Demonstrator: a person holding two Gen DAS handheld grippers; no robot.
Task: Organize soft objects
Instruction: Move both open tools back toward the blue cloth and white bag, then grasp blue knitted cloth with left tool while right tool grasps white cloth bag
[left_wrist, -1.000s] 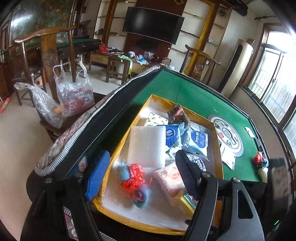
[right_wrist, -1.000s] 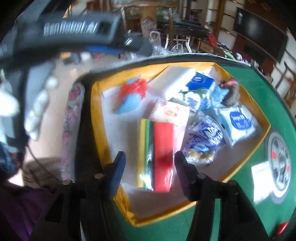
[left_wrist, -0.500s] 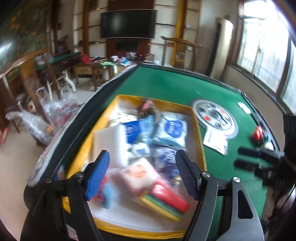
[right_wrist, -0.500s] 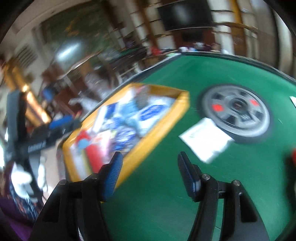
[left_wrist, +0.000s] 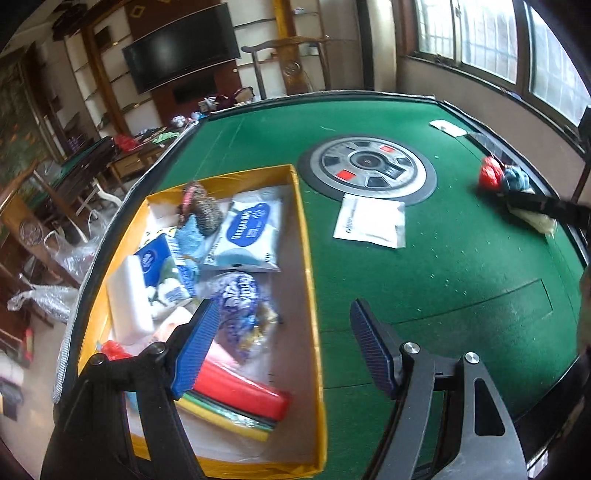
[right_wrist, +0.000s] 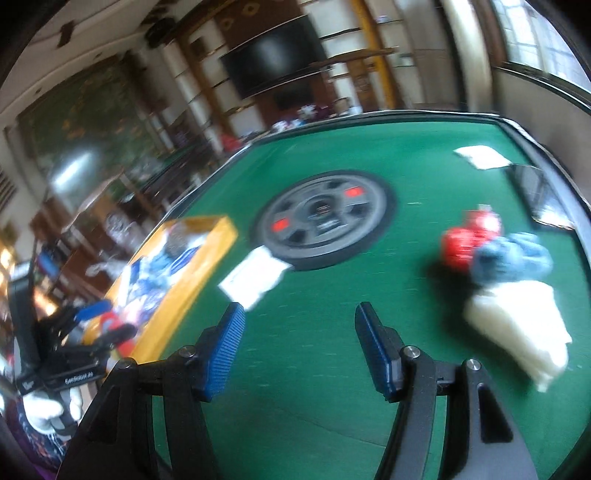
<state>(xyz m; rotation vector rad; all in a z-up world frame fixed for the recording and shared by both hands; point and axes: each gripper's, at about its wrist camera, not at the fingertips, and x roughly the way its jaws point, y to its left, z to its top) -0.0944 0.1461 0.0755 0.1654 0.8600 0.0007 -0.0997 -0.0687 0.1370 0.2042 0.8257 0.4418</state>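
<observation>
A yellow box (left_wrist: 308, 258) on the green table holds several soft items: wipes packs, a white sponge, a scrubber and a red and yellow sponge stack (left_wrist: 240, 398). My left gripper (left_wrist: 280, 343) is open and empty above the box's right wall. On the felt lie a flat white packet (left_wrist: 369, 221), a red and blue knitted toy (right_wrist: 487, 247) and a cream cloth (right_wrist: 521, 325). My right gripper (right_wrist: 299, 343) is open and empty over the felt, left of the toy and cloth. The box (right_wrist: 192, 273) and left gripper (right_wrist: 92, 325) show at its left.
A round grey dial (left_wrist: 369, 166) is set in the table's middle. A small white card (left_wrist: 447, 127) lies near the far right edge. Wooden chairs, plastic bags and a wall television stand beyond the table's left and far sides.
Both grippers have swung right, away from the box's inside. The right one has moved from over the box to over the open felt near the toy and cloth. Both stayed open.
</observation>
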